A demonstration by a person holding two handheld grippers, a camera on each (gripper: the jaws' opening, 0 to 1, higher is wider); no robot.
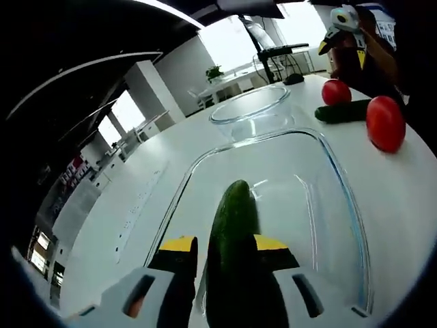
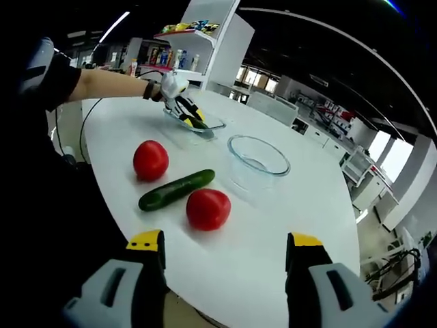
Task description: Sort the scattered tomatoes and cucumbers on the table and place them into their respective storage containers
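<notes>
Left claw point(image 1: 225, 263) is clamped on a cucumber point(image 1: 233, 225) that runs straight out along the jaws, tip hanging over the rectangular glass dish point(image 1: 341, 198). So my guess is the drop is basically straight down. I can't see anything lying in the dish, and the round bowl point(image 1: 251, 109) behind it looks bare too. Right claw point(image 2: 225, 256) is wide open, holding nothing. 2 tomatoes point(image 2: 207, 208) point(image 2: 151, 160) and a 2nd cucumber point(image 2: 176, 189), lying crosswise, sit on the table point(image 2: 273, 232) ahead of it, so that hand's nearer.
</notes>
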